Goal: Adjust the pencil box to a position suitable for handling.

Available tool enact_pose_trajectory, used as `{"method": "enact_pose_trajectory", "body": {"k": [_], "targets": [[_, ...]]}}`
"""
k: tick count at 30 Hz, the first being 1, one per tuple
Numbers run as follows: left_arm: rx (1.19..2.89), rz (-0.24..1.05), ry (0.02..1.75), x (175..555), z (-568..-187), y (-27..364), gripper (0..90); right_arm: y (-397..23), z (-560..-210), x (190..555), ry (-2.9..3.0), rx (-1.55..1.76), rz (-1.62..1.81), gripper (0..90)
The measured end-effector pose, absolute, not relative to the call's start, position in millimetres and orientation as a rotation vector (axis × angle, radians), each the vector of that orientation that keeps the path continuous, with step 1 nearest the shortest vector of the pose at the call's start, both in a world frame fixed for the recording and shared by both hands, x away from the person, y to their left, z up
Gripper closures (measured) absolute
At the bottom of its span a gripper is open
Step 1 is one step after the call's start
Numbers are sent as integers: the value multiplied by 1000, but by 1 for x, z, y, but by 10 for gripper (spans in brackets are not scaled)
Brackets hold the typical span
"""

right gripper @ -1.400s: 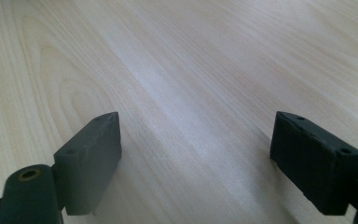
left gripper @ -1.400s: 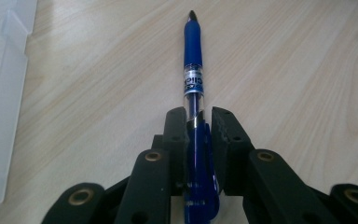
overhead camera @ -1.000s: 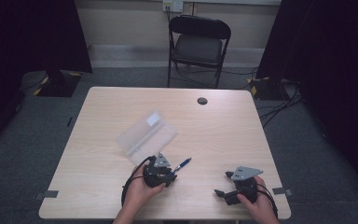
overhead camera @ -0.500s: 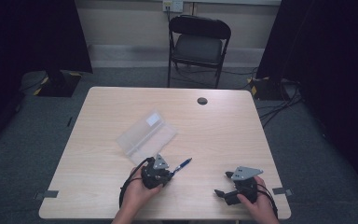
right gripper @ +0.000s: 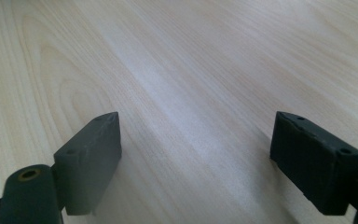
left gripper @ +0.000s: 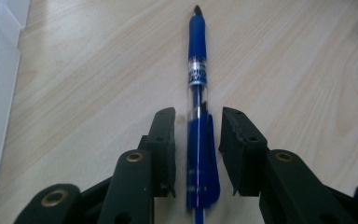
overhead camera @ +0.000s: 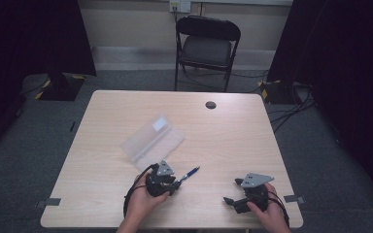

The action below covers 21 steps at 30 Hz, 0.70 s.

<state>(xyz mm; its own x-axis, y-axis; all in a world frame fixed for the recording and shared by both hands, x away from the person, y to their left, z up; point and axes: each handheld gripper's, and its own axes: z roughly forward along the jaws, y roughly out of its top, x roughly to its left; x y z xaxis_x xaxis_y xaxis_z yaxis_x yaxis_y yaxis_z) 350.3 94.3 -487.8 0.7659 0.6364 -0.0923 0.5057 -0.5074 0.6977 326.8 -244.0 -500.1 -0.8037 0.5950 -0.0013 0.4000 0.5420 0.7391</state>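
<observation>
Your left gripper (overhead camera: 174, 183) and right gripper (overhead camera: 229, 200) are black, each topped by a grey three-cornered plate — brass-ringed screws stud the linkages. A black cable loops from the left one; your forearms are bare — no sleeves.

Recording studio (black curtains (overhead camera: 34, 39)), lone table (overhead camera: 233, 136) — cables (overhead camera: 291, 109)

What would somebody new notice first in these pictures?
A blue pen lies on the wooden table between the jaws of the left tongs, which have just been opening; gaps show on both sides. Beyond them lies a clear plastic case. The right tongs gape over bare wood.
</observation>
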Motion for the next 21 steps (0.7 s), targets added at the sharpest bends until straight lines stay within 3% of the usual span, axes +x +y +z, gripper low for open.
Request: {"method": "enact_pose_trajectory", "body": {"k": [3, 8, 14, 21], "targets": [[2201, 211, 867, 359, -488, 83, 605, -244, -500, 327, 2528, 834, 1116, 156], [2214, 231, 836, 362, -489, 69, 593, -244, -500, 327, 2529, 834, 1116, 156], [2241, 262, 832, 363, -487, 65, 784, -244, -500, 327, 2528, 834, 1112, 156], [2231, 233, 843, 362, -487, 67, 798, -244, -500, 327, 2529, 833, 1116, 156]]}}
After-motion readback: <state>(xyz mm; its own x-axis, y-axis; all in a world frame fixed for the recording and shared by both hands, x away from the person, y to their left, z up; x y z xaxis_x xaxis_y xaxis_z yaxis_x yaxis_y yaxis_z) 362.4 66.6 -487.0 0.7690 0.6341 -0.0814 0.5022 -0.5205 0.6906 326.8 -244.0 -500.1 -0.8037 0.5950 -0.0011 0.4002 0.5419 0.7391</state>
